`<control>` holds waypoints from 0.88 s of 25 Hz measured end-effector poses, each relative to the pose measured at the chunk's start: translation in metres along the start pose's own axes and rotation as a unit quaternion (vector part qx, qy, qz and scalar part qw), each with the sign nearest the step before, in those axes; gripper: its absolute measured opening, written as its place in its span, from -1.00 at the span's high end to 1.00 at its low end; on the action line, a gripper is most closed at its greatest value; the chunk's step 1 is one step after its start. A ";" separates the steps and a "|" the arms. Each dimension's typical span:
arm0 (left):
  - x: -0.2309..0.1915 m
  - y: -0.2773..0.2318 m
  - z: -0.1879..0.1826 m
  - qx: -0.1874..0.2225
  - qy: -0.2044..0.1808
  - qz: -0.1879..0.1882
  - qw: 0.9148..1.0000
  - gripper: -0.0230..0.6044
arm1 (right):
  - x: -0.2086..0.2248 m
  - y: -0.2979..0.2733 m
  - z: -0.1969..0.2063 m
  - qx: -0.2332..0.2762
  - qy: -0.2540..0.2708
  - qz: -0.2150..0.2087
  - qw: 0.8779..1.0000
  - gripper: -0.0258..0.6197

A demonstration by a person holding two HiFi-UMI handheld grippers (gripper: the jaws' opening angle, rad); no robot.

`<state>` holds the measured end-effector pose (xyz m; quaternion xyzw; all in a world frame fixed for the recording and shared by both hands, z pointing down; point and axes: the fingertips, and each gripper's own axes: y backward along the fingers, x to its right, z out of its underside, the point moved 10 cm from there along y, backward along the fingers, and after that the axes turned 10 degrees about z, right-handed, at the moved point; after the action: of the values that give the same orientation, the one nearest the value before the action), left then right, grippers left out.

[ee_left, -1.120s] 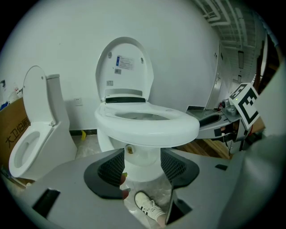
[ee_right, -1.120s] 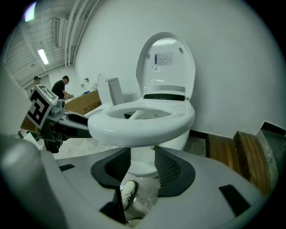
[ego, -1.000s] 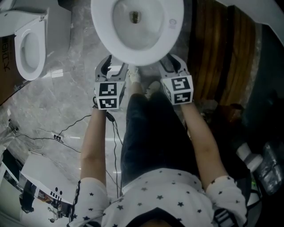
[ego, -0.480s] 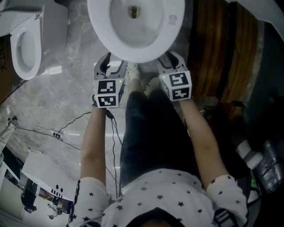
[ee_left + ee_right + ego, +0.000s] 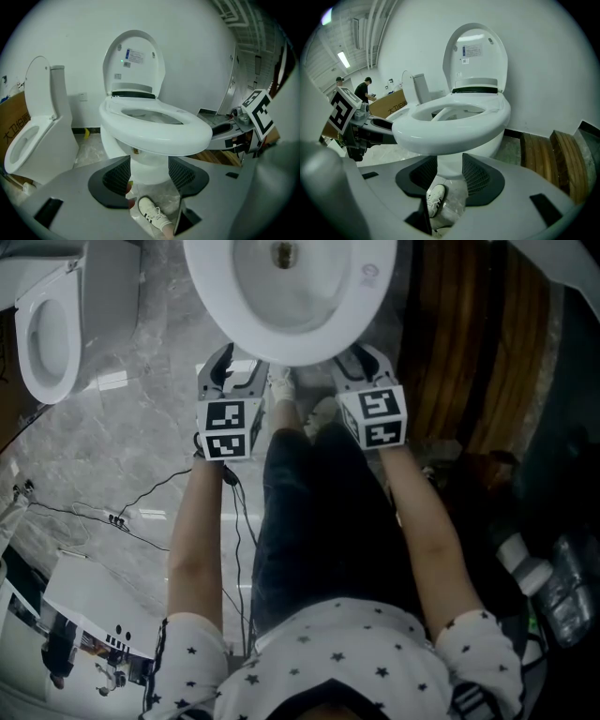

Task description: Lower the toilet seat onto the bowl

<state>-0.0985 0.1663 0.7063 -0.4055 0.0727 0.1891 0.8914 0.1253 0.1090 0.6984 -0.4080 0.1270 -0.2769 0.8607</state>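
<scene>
- The toilet seat [image 5: 159,133] appears to lie flat on the bowl [image 5: 149,164]. Only the lid [image 5: 134,61] stands upright behind it.
- The left gripper [image 5: 237,378] and the right gripper [image 5: 361,371] hang low, just below the bowl's front edge. Both have their jaws apart with nothing between them.
- The lowering looks done, so the next move likely calls only for backing both grippers clear without knocking the rim.

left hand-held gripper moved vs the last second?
No: the left hand-held gripper sits at the front-left of the toilet bowl as before; the whole view just shifted.
</scene>
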 end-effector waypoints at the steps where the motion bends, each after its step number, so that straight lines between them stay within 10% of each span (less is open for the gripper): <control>1: -0.001 -0.001 0.001 -0.001 0.000 0.000 1.000 0.11 | -0.001 -0.001 0.001 -0.001 0.001 0.000 1.000 0.38; 22: -0.013 -0.022 0.026 -0.033 0.006 -0.005 0.999 0.11 | -0.008 -0.024 0.015 -0.029 0.015 -0.002 0.999 0.45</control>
<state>-0.1024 0.1691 0.7420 -0.4359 0.0697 0.1848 0.8781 0.1163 0.1109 0.7267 -0.4284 0.1471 -0.2815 0.8459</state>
